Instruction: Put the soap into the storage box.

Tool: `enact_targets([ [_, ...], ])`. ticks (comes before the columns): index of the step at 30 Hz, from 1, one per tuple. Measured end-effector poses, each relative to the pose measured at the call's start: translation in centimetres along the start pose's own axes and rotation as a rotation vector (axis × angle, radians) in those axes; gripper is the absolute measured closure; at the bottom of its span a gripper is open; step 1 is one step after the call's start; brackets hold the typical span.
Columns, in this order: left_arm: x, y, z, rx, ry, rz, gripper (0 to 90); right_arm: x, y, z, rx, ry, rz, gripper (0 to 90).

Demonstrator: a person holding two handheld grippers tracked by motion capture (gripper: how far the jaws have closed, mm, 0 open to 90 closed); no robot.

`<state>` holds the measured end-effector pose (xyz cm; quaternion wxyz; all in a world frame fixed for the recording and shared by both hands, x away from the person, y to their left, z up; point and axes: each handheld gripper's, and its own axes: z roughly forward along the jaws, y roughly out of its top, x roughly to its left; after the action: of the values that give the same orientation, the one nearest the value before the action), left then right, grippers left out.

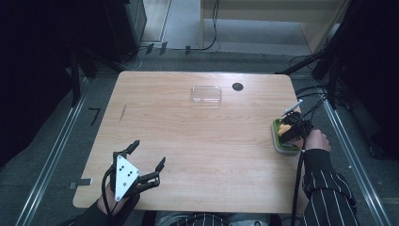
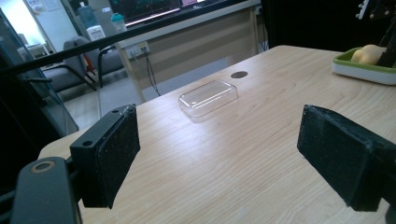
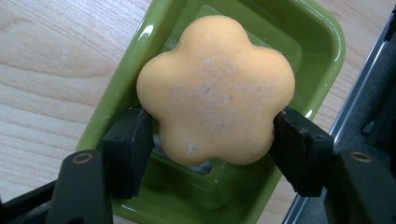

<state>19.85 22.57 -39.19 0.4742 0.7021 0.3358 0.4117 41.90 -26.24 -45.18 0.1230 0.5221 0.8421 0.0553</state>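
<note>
Seen along the right gripper point(image 3: 212, 140), an orange flower-shaped soap point(image 3: 215, 91) between the two black pads, sitting in a green soap dish point(image 3: 322, 51). Left pad just beside one petal, right pad at the opposite petal, maybe touching; not possible to say if the pads really press on the soap or only stand at it. Below and left of the dish, pale wooden table point(image 3: 51, 60); to the right, the table edge and a grey metal rail.

From the high view, the same right gripper point(image 1: 292, 128) at the right edge of the table, hand in a striped sleeve behind it, soap point(image 1: 283, 128) only a small orange spot and its flower form not readable there. Left gripper point(image 1: 147, 161) near the front edge, well apart from the dish, jaws spread wide with nothing between.

Along the left gripper point(image 2: 219, 154), both pads far apart over bare wood. Beyond them, a clear plastic lid point(image 2: 208, 97) lying flat, then a dark round hole point(image 2: 239, 74) in the tabletop. Far to the right of these jaws, a corner of the green dish point(image 2: 364, 70) with the soap point(image 2: 366, 53) on it.
</note>
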Motion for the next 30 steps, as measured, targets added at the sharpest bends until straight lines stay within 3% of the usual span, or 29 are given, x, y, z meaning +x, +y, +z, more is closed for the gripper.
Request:
enact_targets([
  [10,0.1,-0.1,-0.2,-0.004,0.0,-0.002,13.5,0.2,0.0,-0.8,-0.019,-0.021,-0.007,33.8],
  [17,0.1,-0.1,-0.3,-0.003,0.003,-0.003,13.5,0.5,0.1,-1.4,-0.034,-0.029,0.003,26.3],
  [25,0.1,-0.1,-0.4,-0.003,0.001,0.0,13.5,1.6,0.1,-2.7,-0.039,0.002,-0.011,14.2],
  [30,0.2,-0.1,-0.3,-0.006,0.001,-0.005,13.5,2.7,0.1,-3.3,-0.042,0.036,-0.025,12.3],
])
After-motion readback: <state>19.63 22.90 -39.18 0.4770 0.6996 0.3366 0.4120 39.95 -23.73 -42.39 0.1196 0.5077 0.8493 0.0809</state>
